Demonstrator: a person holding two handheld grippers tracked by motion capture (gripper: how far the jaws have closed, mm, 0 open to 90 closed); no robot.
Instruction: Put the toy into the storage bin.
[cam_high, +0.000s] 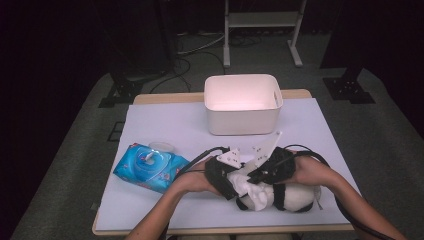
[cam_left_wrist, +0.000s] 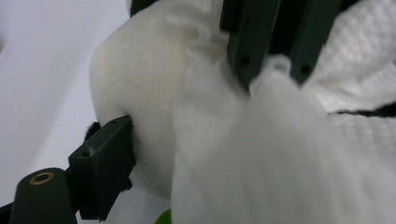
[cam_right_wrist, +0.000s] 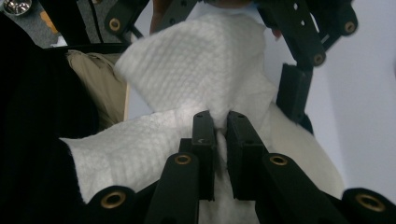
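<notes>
Right gripper (cam_right_wrist: 220, 135) pinches white wipe (cam_right_wrist: 196, 65), hiding plush toy (cam_high: 300, 196) beneath.

Both matte black plastic two-fingered grippers, left (cam_high: 231, 181) and right (cam_high: 260, 174), have brass-ringed pivot holes behind flat rectangular fingers (cam_right_wrist: 204, 140). Each carries a pale grey three-cornered plate and a trailing black cable. Forearms are bare.

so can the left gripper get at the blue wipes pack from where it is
Probably yes. The wipes pack lies just to the left of the left gripper with bare table between, but the gripper's wide jaws now straddle the plush toy, so it must let go first.
</notes>
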